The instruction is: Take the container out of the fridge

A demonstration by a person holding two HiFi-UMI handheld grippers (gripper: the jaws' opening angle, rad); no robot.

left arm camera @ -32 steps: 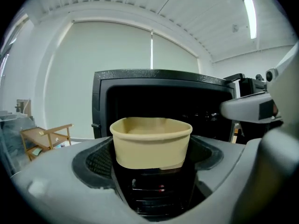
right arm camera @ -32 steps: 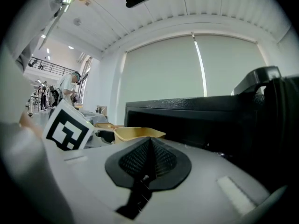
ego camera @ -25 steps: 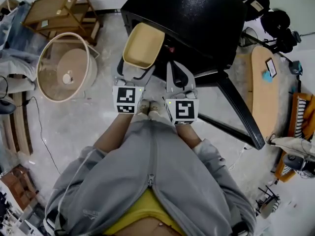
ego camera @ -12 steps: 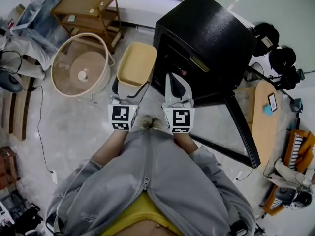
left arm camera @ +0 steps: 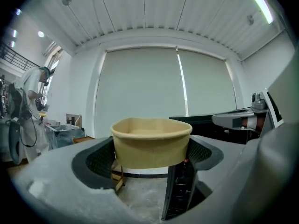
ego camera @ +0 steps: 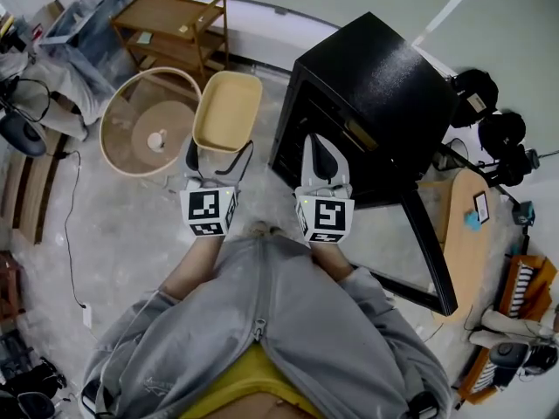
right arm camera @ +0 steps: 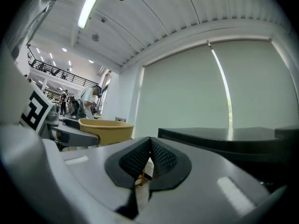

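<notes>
Left tongs [ego camera: 218,159] full, right tongs [ego camera: 321,147] together, empty.

Tan, open-topped container [ego camera: 226,110]: empty, upright, clamped by its side walls between the left gripper [ego camera: 218,157] fingers [left arm camera: 100,158]. Black fridge [ego camera: 376,85]: door open, just right of them.

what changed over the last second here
The tan paper container, held in the left gripper, moved left, clear of the black fridge and out over the floor. The right gripper stayed shut and empty at the fridge front; the fridge door stayed open.
</notes>
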